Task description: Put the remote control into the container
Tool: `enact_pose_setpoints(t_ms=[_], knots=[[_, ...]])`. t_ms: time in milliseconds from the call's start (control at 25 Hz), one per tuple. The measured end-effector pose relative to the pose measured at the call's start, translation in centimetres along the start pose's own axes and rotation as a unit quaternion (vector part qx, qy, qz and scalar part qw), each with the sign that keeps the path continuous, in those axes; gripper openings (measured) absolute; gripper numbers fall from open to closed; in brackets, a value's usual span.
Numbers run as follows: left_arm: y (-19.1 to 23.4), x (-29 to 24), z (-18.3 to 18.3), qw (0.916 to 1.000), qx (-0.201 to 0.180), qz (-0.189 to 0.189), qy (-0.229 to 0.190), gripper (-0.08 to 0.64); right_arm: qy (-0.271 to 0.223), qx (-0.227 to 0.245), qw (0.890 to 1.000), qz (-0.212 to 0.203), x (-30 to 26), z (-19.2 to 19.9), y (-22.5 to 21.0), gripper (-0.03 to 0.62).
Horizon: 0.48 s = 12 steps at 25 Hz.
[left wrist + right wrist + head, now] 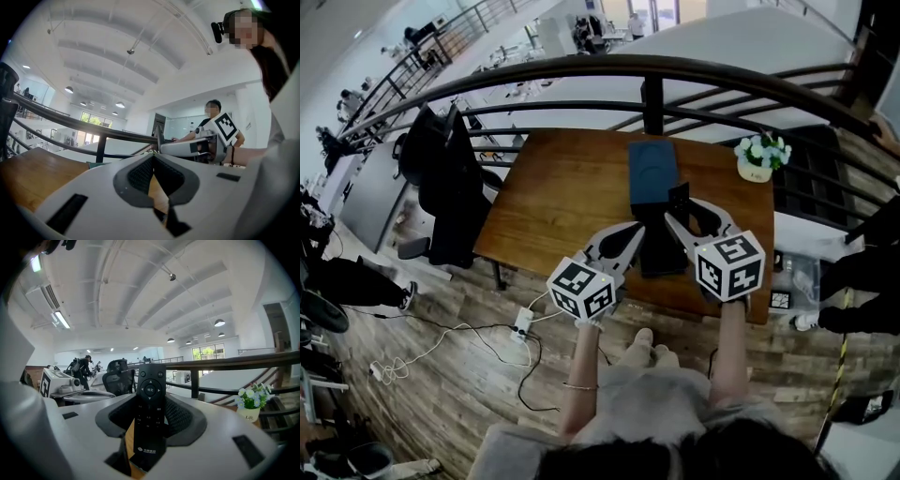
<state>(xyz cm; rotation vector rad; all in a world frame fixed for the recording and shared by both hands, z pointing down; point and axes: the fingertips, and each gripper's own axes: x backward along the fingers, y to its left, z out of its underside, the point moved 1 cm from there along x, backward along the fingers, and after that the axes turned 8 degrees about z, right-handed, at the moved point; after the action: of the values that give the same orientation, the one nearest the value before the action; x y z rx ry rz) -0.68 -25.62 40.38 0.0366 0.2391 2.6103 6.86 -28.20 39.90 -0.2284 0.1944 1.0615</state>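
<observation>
**Remote clamped in my right gripper, container just ahead**

My right gripper (684, 220) is clamped on the black remote control (150, 399). The remote stands lengthwise along the jaws, with its button end pointing away past the tips. The dark blue container (652, 173) lies on the wooden table (553, 197), ahead of those tips and slightly to their left (a short forward reach should do, I judge). My left gripper (153, 180) has its jaws together on nothing and sits beside the right one, no nearer the container.

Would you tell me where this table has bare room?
Bare wood lies between the blue container and the table's left edge. The left gripper and right gripper crowd the near middle; a flower pot fills the far right corner.
</observation>
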Motion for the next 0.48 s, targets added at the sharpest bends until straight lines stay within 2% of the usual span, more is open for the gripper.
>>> enact_pose_setpoints(t_ms=[480], knots=[[4.6,-1.1,2.6,0.9984,0.035,0.033,0.030,0.004,0.043,-0.005,0.999,0.027,-4.5,1.7,-0.8,0.199]])
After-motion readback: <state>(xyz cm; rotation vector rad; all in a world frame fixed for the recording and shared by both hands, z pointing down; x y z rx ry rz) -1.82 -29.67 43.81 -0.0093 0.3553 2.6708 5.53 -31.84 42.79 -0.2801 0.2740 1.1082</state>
